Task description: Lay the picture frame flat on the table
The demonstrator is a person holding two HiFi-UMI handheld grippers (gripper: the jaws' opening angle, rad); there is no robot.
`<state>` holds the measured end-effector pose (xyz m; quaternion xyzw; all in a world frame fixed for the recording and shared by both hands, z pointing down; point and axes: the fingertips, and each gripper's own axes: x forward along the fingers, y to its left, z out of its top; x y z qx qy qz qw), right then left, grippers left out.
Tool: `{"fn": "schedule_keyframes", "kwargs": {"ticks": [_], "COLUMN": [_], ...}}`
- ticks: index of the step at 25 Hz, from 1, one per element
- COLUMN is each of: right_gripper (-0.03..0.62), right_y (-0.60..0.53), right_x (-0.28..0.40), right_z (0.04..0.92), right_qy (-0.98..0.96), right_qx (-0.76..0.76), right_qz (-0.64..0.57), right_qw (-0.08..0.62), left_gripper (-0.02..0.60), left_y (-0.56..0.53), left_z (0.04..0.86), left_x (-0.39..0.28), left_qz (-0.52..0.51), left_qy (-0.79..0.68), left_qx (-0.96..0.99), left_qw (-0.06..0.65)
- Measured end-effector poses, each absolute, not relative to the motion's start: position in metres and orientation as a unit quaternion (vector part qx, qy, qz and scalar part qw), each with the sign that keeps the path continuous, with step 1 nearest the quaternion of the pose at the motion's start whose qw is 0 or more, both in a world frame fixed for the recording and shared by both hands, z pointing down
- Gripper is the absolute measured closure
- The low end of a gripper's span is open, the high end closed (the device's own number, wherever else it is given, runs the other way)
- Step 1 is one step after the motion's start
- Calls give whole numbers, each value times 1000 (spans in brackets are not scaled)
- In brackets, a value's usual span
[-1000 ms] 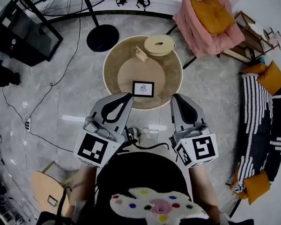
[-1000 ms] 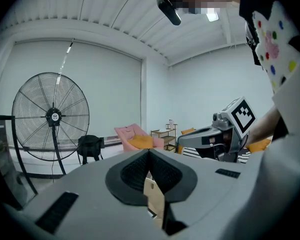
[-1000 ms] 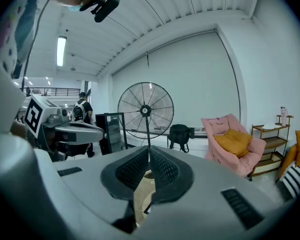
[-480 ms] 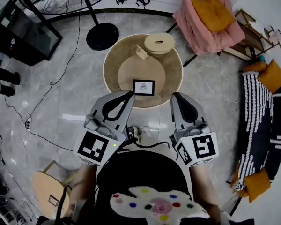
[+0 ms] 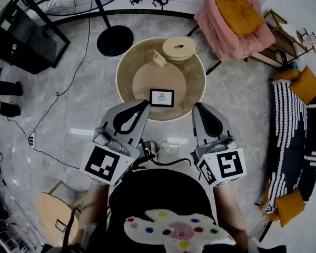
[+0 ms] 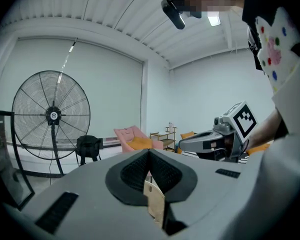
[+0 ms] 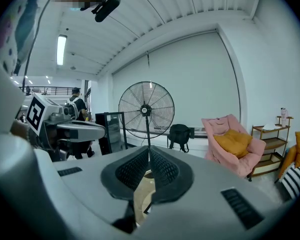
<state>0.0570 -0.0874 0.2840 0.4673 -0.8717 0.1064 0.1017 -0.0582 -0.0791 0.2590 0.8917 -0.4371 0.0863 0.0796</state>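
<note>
Wooden table [image 5: 192, 83] carries the picture frame [image 5: 161, 97] near its front edge; propped or flat is unclear. Left gripper [image 5: 142, 108] and right gripper [image 5: 199, 109], both closed and empty, hover short of it, likely parked clear.

Studio hall staged as lounge: pink armchair [image 5: 217, 31], striped sofa [image 5: 292, 136], big pedestal fan [image 7: 146, 109], corrugated ceiling [image 7: 155, 14]
</note>
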Motion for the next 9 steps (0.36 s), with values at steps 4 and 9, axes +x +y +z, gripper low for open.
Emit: {"fn": "schedule_keyframes", "kwargs": {"ticks": [4, 9], "right_gripper": [556, 556], "right_y": [-86, -84], "right_x": [57, 56], "right_z": [283, 282], "right_qy": [-872, -872], "right_qx": [467, 467], "right_qz": [105, 104], "right_qw": [102, 103], "left_gripper": [565, 565], "left_y": [-78, -77], "left_z": [258, 258], "left_x": [-59, -62], "left_qz": [83, 89], "left_qy": [-438, -436], "left_qx": [892, 893], "left_qw": [80, 64]}}
